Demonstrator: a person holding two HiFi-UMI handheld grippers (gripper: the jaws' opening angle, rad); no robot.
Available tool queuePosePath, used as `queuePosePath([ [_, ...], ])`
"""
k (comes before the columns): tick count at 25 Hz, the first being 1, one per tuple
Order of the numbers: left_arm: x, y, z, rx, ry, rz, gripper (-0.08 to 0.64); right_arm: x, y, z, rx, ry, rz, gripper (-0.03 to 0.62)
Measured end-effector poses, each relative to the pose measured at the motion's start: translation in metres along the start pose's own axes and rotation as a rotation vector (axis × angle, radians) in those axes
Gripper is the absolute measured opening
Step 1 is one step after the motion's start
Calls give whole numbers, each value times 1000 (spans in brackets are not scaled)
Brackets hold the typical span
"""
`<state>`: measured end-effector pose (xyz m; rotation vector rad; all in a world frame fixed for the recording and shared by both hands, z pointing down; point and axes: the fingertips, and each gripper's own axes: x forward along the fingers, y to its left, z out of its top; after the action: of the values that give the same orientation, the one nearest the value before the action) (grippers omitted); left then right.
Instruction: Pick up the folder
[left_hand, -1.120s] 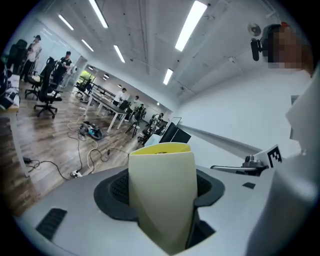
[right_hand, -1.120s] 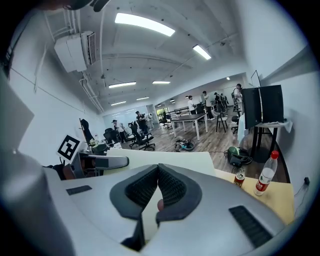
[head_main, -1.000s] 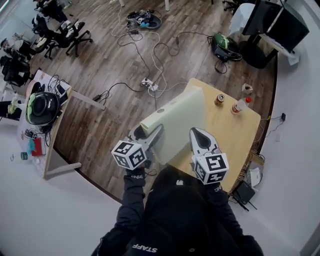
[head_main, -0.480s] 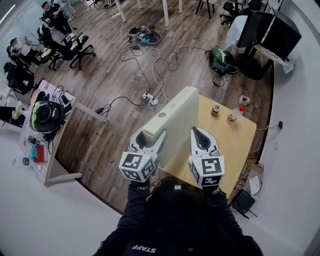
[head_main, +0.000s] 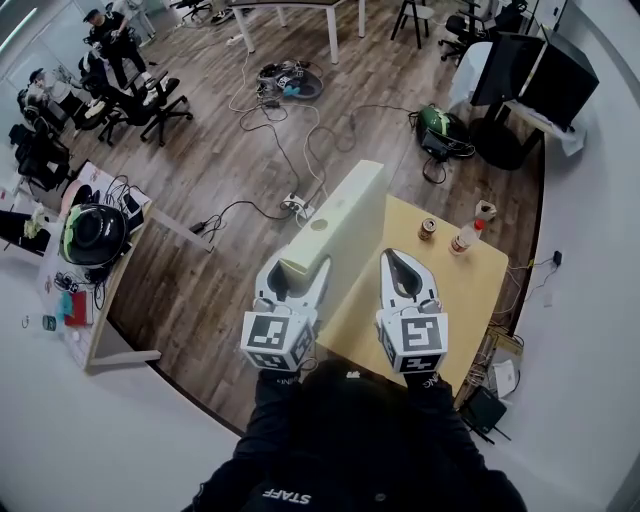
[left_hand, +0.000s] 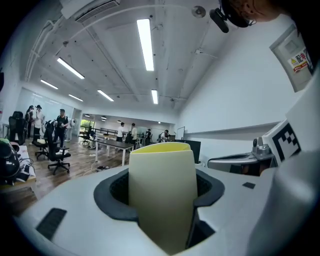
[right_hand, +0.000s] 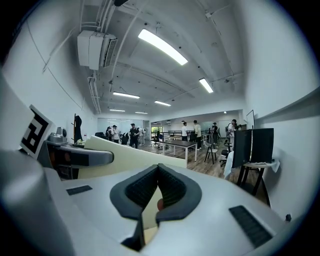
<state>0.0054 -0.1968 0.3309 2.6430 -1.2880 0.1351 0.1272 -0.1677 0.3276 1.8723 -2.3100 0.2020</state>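
The folder is a thick pale-yellow binder, held up off the wooden table and pointing away from me. My left gripper is shut on its thick spine end; in the left gripper view the folder fills the gap between the dark pads. My right gripper grips the folder's right edge. In the right gripper view its jaws are pressed together on a thin cream sheet, and the folder's long side runs off to the left.
A can, a bottle with a red cap and a small crumpled thing stand at the table's far end. Cables and a power strip lie on the floor beyond. A side desk with a helmet is at left.
Both grippers have risen with the folder between them. The folder has come up off the tabletop and its far end has lifted. The left gripper has rolled more level.
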Motion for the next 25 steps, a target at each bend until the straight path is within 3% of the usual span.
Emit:
queuePosePath([
  [9, 1, -2, 20, 49, -39, 19, 293, 1, -6, 20, -25, -37, -30, 23],
  [25, 6, 0, 25, 65, -49, 39, 293, 10, -11, 27, -17, -62, -39, 23],
])
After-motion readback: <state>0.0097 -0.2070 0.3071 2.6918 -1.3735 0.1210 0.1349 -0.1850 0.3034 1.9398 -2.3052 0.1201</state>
